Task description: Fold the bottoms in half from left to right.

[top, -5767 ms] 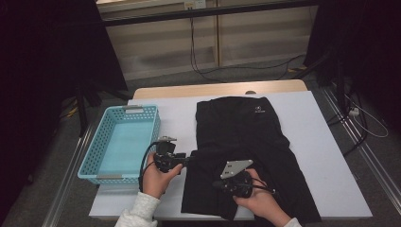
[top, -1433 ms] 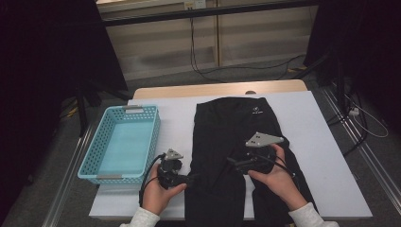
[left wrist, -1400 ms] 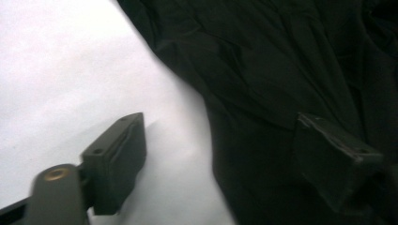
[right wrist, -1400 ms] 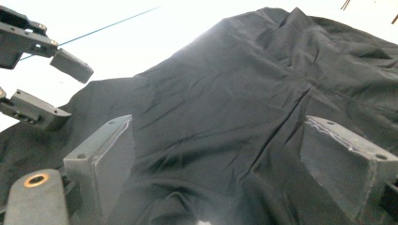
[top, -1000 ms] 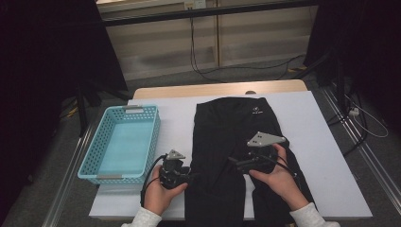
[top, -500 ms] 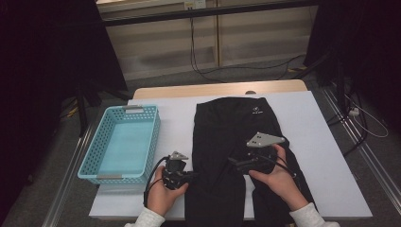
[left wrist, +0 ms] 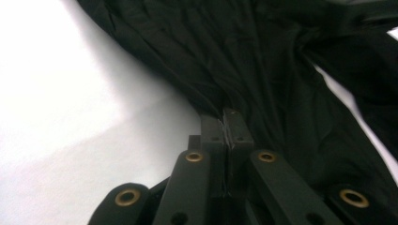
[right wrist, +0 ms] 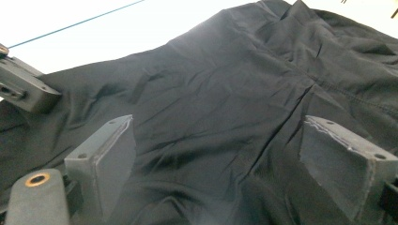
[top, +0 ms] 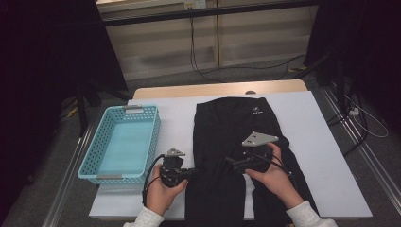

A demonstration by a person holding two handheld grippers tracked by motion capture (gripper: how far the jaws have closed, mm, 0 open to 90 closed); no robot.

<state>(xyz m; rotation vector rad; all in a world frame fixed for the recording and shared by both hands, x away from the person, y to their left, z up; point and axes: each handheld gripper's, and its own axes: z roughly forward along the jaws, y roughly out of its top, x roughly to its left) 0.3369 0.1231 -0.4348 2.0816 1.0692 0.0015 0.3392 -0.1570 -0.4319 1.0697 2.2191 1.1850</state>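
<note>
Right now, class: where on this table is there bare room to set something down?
Free: the white strip between the blue basket and the black garment, the far edge, and the wide patch right of the garment. Crowded: the near middle, where the left gripper pinches the garment's edge and the right gripper hovers open.

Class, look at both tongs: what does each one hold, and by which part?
The left tongs are shut on the black trousers, pinching the left edge of the fabric. The right tongs stand open over the cloth, holding nothing.
</note>
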